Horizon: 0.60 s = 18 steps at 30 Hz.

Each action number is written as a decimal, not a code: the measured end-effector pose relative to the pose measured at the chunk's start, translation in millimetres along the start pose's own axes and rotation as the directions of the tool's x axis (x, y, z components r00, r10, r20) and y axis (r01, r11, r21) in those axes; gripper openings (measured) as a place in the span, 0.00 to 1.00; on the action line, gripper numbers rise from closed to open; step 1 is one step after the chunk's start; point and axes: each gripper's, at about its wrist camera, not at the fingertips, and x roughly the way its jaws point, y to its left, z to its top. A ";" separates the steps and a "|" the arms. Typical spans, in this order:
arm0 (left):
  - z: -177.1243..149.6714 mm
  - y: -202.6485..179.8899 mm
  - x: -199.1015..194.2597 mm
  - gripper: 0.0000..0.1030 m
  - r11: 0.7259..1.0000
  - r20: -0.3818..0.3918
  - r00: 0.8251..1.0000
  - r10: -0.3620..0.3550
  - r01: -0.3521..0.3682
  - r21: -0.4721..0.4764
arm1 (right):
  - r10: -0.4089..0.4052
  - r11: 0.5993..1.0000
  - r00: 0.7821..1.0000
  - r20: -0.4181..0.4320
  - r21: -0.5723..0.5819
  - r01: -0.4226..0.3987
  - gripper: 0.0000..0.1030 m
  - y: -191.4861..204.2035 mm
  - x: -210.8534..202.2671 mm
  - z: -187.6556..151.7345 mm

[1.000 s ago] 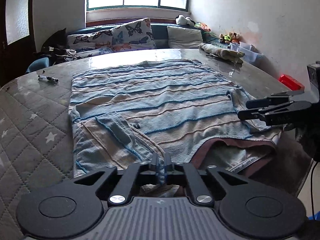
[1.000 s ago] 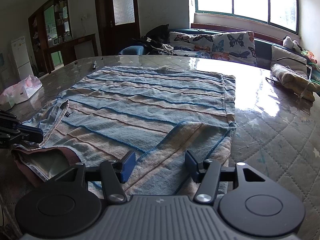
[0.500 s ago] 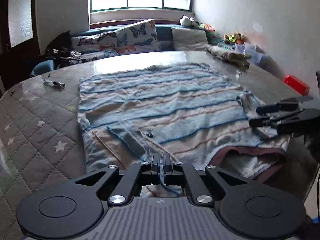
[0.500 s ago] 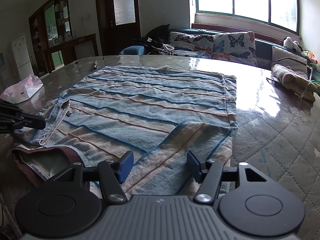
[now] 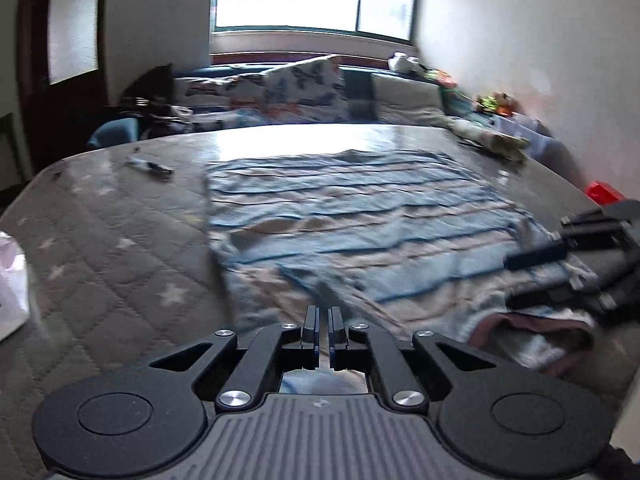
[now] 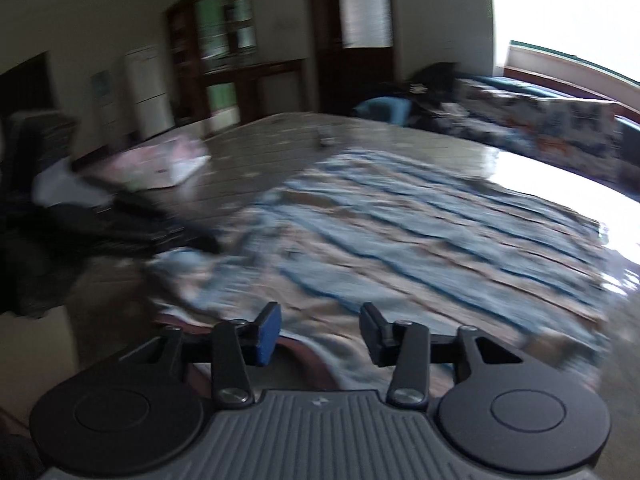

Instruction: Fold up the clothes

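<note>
A blue and beige striped garment (image 5: 360, 220) lies spread on the quilted table; it also shows in the right wrist view (image 6: 420, 240). My left gripper (image 5: 322, 316) is shut on a near fold of the garment, which stretches away from the jaws. My right gripper (image 6: 318, 328) is open and empty just above the garment's near hem, where a pink inner lining (image 6: 304, 352) shows. The right gripper also shows at the right edge of the left wrist view (image 5: 536, 256). Both views are blurred by motion.
A small dark object (image 5: 150, 166) lies on the table at the far left. A pink and white bag (image 6: 164, 164) sits on the table's left side. A folded cloth (image 5: 492, 140) and a red object (image 5: 602, 192) lie at the right. A cushioned bench (image 5: 300, 92) stands behind the table.
My left gripper has pulled back and left with the fold still held, and the garment has shifted. My right gripper has swung left, now above the near hem, still open.
</note>
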 end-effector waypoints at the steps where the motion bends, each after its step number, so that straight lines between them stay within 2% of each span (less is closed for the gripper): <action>1: 0.5 3.7 2.4 0.06 1.000 -0.001 1.000 0.010 -0.010 -0.007 | 0.022 1.000 1.000 -0.011 -0.013 -0.022 0.34 5.8 6.0 3.2; 6: -1.1 14.8 12.7 0.06 1.000 -0.009 1.000 0.015 -0.015 -0.015 | 0.090 0.992 0.993 -0.073 -0.079 -0.096 0.27 31.6 42.8 14.1; 15: -7.8 19.3 17.1 0.06 1.000 -0.015 1.000 0.000 0.000 0.001 | 0.076 0.992 0.990 -0.118 -0.094 -0.088 0.22 45.7 70.5 12.4; 17: -8.3 19.9 17.7 0.06 1.000 -0.015 1.000 -0.001 0.001 0.000 | 0.070 0.991 0.990 -0.119 -0.103 -0.082 0.12 48.6 70.2 12.1; 18: -8.1 20.0 18.0 0.06 1.000 -0.016 1.000 -0.001 0.001 -0.001 | 0.074 0.991 0.990 -0.122 -0.102 -0.087 0.10 49.5 69.8 12.4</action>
